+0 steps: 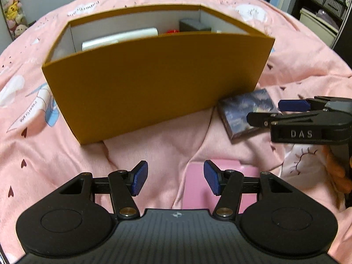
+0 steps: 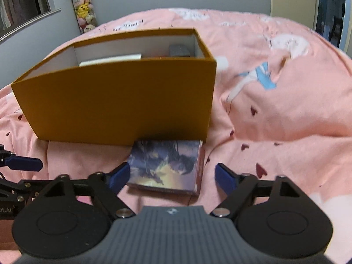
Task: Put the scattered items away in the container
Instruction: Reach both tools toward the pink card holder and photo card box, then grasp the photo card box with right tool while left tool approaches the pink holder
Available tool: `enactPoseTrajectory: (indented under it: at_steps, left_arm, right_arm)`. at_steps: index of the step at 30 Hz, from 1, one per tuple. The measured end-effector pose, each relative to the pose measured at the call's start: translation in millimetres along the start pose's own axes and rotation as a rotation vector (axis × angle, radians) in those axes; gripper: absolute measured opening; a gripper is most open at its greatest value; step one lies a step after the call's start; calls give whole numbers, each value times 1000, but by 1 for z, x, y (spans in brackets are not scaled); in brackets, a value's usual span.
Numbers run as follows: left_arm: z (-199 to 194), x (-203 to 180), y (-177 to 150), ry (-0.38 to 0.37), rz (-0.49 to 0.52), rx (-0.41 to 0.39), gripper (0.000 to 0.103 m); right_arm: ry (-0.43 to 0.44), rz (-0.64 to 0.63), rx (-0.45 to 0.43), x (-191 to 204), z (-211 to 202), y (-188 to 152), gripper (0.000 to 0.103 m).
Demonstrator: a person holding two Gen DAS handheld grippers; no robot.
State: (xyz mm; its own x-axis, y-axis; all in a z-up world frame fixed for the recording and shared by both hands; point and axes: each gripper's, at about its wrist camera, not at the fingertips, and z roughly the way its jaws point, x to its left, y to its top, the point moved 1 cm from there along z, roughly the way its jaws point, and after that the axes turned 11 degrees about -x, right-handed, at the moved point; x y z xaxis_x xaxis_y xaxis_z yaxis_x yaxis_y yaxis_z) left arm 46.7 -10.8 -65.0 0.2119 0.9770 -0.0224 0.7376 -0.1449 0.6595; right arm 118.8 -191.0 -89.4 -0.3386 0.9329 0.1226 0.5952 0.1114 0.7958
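Pink bedspread (image 2: 275,110); box (image 2: 123,101) behind card-pack (image 2: 167,167).

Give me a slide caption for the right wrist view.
Right gripper, jaws open, poised over a dark illustrated box lying on the pink bedspread against the orange container.

A bedroom at home — pink printed quilt (image 2: 275,101), plush toys (image 2: 84,8) hanging on the wall.

Both grippers same build: matte black frames, ribbed grey centre housing with small white logo, round discs each side, scissor links on brass-coloured pivot screws. Left gripper (image 1: 175,178) and right gripper (image 2: 172,177) both have blue ridged pads (image 1: 139,179). "DAS" embossed on right's side.
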Motion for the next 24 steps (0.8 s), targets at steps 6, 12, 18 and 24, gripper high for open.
enactPoseTrajectory:
  at_steps: [6, 12, 18, 24]
  left_arm:
    - [6, 13, -4, -64, -64, 64, 66]
    - [15, 22, -7, -114, -107, 128, 66]
    - [27, 22, -10, -143, -121, 183, 66]
    - [49, 13, -15, -151, -101, 219, 66]
  right_arm:
    - [27, 23, 59, -3, 12, -4, 75]
    - [38, 9, 75, -1, 18, -7, 77]
    - [66, -12, 93, 1, 28, -7, 87]
    - [75, -28, 103, 3, 31, -9, 92]
